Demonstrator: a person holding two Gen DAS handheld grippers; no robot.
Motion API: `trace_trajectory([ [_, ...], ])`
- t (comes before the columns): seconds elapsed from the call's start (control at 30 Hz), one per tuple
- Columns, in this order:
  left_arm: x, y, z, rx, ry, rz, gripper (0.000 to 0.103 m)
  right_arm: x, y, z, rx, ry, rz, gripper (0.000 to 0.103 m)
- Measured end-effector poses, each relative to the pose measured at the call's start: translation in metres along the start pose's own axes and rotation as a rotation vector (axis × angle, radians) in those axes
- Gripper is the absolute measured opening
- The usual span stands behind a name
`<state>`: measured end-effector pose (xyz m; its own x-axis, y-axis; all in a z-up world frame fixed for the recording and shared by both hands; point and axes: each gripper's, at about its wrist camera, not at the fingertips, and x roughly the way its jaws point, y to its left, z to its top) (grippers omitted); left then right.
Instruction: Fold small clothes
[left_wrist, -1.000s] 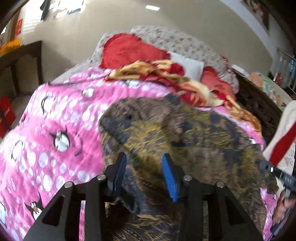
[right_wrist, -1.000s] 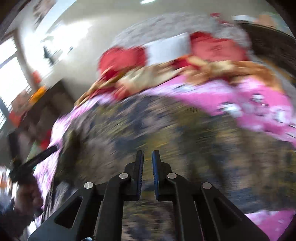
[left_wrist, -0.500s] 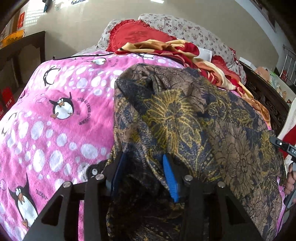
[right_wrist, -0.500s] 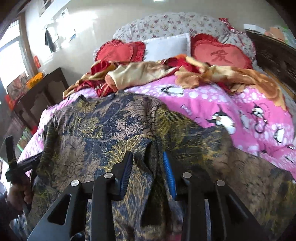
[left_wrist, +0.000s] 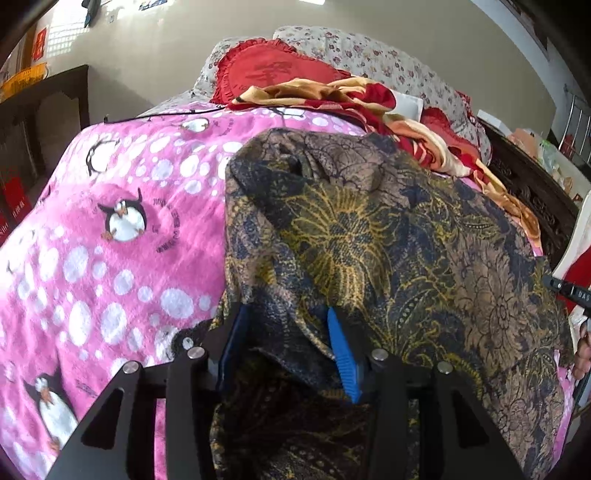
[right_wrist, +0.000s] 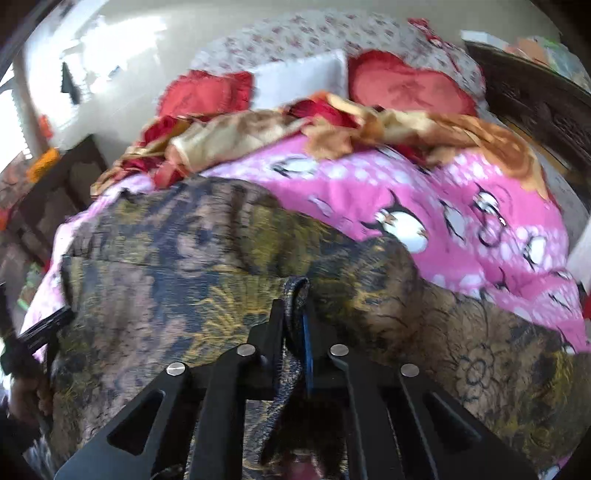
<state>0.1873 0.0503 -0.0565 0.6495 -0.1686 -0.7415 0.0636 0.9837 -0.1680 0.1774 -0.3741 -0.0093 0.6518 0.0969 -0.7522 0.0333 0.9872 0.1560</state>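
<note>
Pink penguin blanket covers the bed across the left of the left wrist view, with red heart cushions and a rumpled red and gold cloth piled at the top of the frame, well clear of the action. Spread over the blanket, filling the centre and right, lies the dark batik garment, brown, navy and gold.

Down at the bottom centre, the left tool has its blue pads apart, a fold of the garment's near edge bunched between them; the pads look too wide to be pinching, so I judge it loose, not gripped.

Over to the right wrist view, blurred by motion: the right tool is drawn together on a narrow ridge of the garment, cloth poking up between the fingers at lower centre. That pinch sits on the near edge, probably so the hem can be lifted and carried toward the far end by the cushions for a first fold.

At the left edge of this view the other hand shows dimly. No fold is made yet.
</note>
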Motion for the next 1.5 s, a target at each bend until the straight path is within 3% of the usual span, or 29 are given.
trace_trajectory([
  [0.07, -0.011, -0.002, 0.008, 0.002, -0.021, 0.025, 0.049, -0.019, -0.003, 0.004, 0.016, -0.048, -0.073, 0.000],
  [0.13, -0.024, -0.006, 0.021, -0.007, -0.076, 0.010, 0.060, -0.045, -0.002, 0.006, 0.028, -0.135, -0.116, 0.001],
  [0.2, -0.024, -0.017, 0.032, 0.010, -0.096, 0.011, 0.063, -0.063, 0.005, 0.002, 0.056, -0.174, -0.072, 0.001],
  [0.3, -0.009, -0.030, 0.033, 0.040, -0.058, -0.004, 0.063, -0.045, 0.043, -0.018, -0.023, -0.053, 0.015, 0.001],
  [0.43, 0.025, -0.027, 0.009, 0.086, 0.050, 0.037, 0.062, -0.002, 0.060, -0.047, -0.075, 0.062, -0.082, 0.001],
  [0.57, -0.003, -0.024, 0.025, 0.060, 0.005, 0.038, 0.060, 0.002, 0.049, -0.042, -0.011, 0.107, -0.060, 0.001],
  [0.73, -0.024, -0.043, 0.059, 0.033, -0.092, 0.015, 0.061, -0.028, 0.057, -0.004, 0.021, -0.035, -0.118, 0.002],
  [0.83, 0.006, -0.052, 0.057, 0.030, -0.065, 0.041, 0.061, -0.016, 0.064, 0.006, 0.057, -0.044, -0.143, 0.002],
  [0.93, 0.052, -0.048, 0.039, 0.040, 0.024, 0.088, 0.063, 0.016, 0.067, -0.001, 0.054, -0.016, -0.177, 0.002],
  [0.97, 0.053, -0.046, 0.036, 0.029, -0.002, 0.078, 0.064, 0.025, 0.066, -0.009, 0.053, -0.026, -0.185, 0.002],
  [1.03, 0.055, -0.047, 0.037, 0.023, 0.002, 0.085, 0.066, 0.030, 0.074, -0.023, -0.024, -0.126, -0.223, 0.003],
  [1.1, 0.060, -0.047, 0.039, 0.023, 0.010, 0.088, 0.069, 0.033, 0.077, -0.027, -0.041, -0.143, -0.238, 0.004],
  [1.23, 0.055, -0.053, 0.043, 0.058, 0.023, 0.117, 0.069, 0.033, 0.074, -0.024, -0.029, -0.134, -0.214, 0.005],
  [1.3, 0.041, -0.062, 0.051, 0.049, 0.032, 0.138, 0.058, 0.030, 0.076, -0.020, -0.045, -0.101, -0.219, 0.005],
  [1.37, 0.001, -0.074, 0.043, 0.021, -0.053, 0.091, 0.059, 0.011, 0.085, -0.014, -0.050, -0.069, -0.271, 0.005],
  [1.4, -0.008, -0.082, 0.036, 0.033, -0.068, 0.075, 0.060, -0.009, 0.096, -0.014, -0.036, -0.103, -0.286, 0.005],
  [1.5, 0.004, -0.119, 0.007, 0.129, -0.016, 0.040, 0.065, -0.029, 0.119, -0.037, 0.022, -0.138, -0.244, 0.016],
])
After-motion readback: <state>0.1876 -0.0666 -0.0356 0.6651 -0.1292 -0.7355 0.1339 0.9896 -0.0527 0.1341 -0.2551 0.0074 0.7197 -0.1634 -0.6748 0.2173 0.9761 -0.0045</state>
